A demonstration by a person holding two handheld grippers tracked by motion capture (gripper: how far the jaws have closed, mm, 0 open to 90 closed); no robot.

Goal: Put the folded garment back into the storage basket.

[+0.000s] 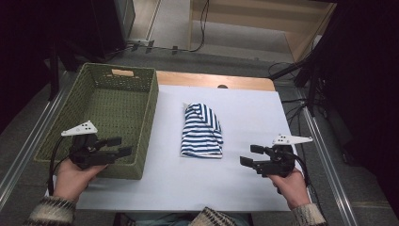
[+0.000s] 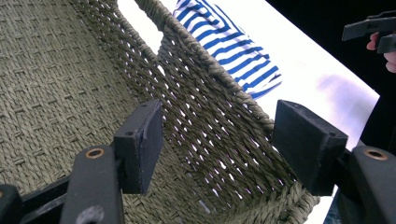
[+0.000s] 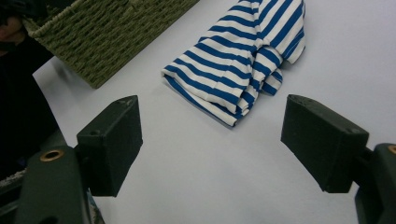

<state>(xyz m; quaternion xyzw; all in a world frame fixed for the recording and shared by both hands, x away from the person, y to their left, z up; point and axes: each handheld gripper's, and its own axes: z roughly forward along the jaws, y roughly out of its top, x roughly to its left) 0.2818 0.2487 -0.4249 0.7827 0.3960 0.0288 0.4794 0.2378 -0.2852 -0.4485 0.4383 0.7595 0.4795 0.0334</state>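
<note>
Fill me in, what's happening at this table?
A person holds a gripper in each hand at a white table. A folded blue-striped cloth lies in the middle, untouched. The left gripper sits open over the near corner of an empty green wicker basket, its jaws either side of the wall without pressing it. The right gripper is open, empty and aimed at the cloth.

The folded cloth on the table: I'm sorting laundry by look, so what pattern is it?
The folded cloth has blue and white stripes, clearest in the right gripper view.
</note>
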